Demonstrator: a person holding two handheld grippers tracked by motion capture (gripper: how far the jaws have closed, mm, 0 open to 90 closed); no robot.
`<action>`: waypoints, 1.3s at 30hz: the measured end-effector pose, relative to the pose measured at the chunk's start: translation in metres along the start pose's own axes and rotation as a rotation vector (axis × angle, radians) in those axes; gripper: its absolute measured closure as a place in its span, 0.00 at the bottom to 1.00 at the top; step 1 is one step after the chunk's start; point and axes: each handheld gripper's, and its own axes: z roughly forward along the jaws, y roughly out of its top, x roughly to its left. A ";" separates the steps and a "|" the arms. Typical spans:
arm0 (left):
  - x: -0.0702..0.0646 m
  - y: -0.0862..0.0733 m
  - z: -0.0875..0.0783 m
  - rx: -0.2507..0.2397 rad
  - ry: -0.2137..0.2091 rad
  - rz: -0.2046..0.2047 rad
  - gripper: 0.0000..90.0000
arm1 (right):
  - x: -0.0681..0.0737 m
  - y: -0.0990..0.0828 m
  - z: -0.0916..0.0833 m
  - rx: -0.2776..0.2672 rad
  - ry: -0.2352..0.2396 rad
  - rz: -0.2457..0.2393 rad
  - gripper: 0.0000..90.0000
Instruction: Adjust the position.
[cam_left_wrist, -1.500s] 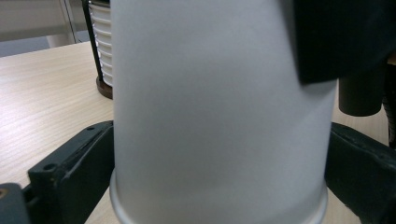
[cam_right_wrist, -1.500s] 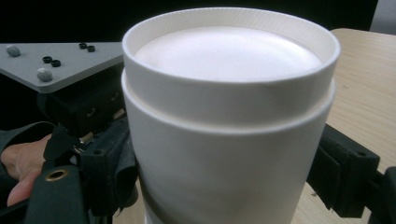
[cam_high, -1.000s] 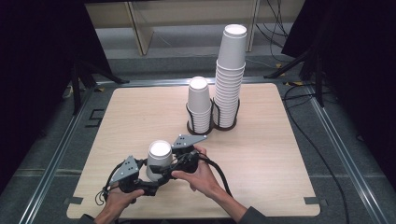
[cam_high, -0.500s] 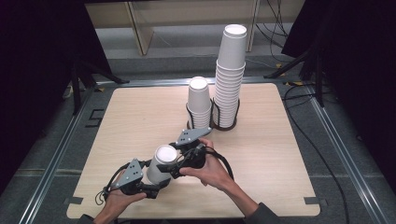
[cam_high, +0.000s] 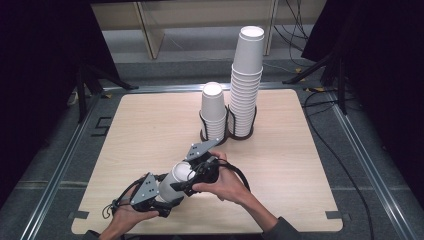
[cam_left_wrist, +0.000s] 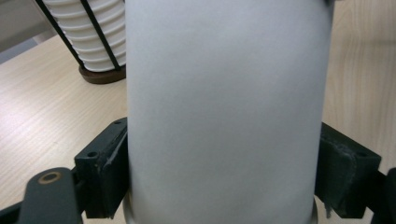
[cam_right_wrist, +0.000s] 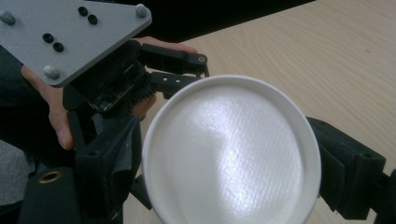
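Both grippers: your left gripper (cam_high: 165, 197) and right gripper (cam_high: 192, 177) clamp the paper cup (cam_high: 175, 182).
Hidden: cup's mouth.
Writing: none legible.

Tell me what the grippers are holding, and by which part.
A white paper cup: left gripper jaws clamp its side wall near one end; right gripper jaws flank the other end, contact unclear.

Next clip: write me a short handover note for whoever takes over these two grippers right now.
Left gripper: jaws have just been closing, now clamped on the sides of the paper cup.
Right gripper: its jaws flank the cup's closed end; grip unclear.
The cup is tilted above the near edge of the table.
Short stack and tall stack stand in the wire holder farther back.
Done: one cup picked up.
Left: probably placing it on a stack.
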 end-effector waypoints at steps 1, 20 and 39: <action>-0.001 0.000 0.000 0.009 -0.002 0.006 0.19 | 0.000 0.000 0.000 0.008 0.001 0.001 0.20; -0.002 0.000 0.001 -0.081 -0.025 -0.009 0.11 | -0.006 -0.003 -0.010 0.000 0.051 0.014 0.27; 0.012 0.001 -0.012 -0.249 -0.012 -0.156 0.16 | -0.023 0.001 -0.057 -0.156 -0.017 0.084 0.27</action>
